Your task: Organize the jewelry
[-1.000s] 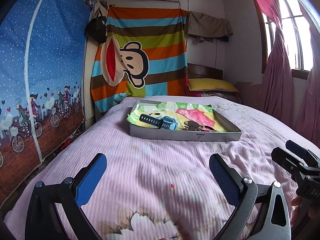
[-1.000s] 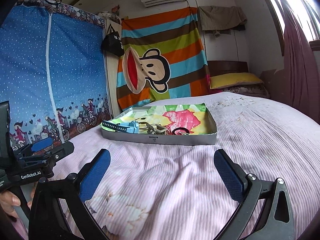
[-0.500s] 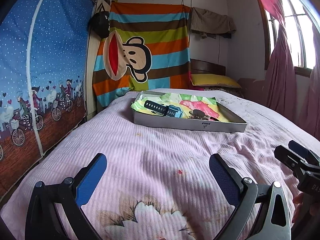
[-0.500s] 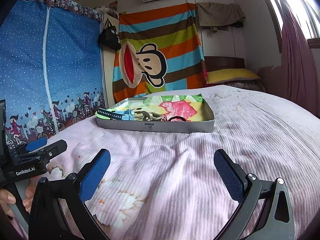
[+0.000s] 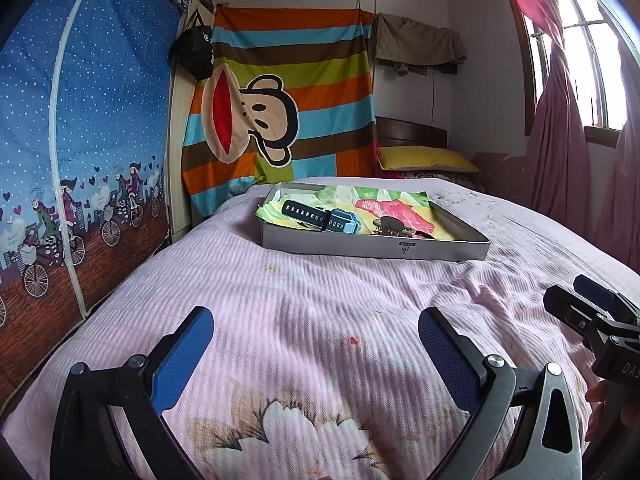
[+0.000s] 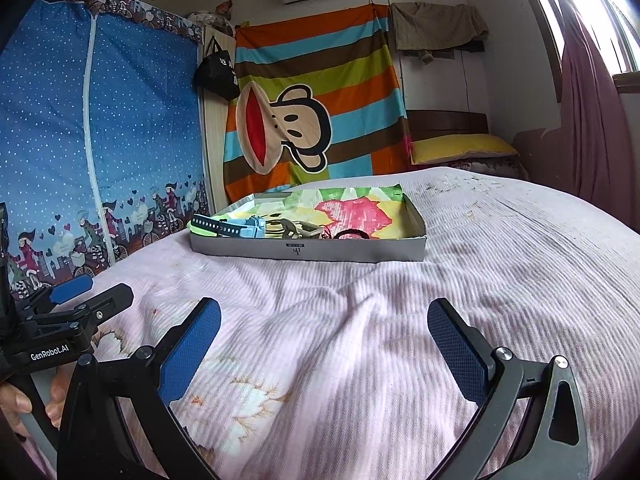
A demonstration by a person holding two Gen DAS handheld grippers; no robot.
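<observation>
On the pink ribbed bedspread [image 5: 320,292], shallow grey cardboard tray [image 5: 372,247] ahead of me holding a dark-strapped blue watch [image 5: 320,218], my left gripper [image 5: 316,350] and right gripper [image 6: 324,340] both spread apart, empty, well short of it

The bed [image 5: 304,292] wears ribbed, matt pink cloth with a printed flower at 6 o'clock. The tray [image 5: 372,248] at 12 o'clock looks like smooth grey card, lined with crinkled, brightly printed paper [image 5: 392,210]. In it, the watch [image 5: 320,216] has a matt rubbery strap. The left tool [image 5: 316,344] and right tool [image 6: 324,336] are matt black plastic with textured blue pads [image 6: 192,352].
</observation>
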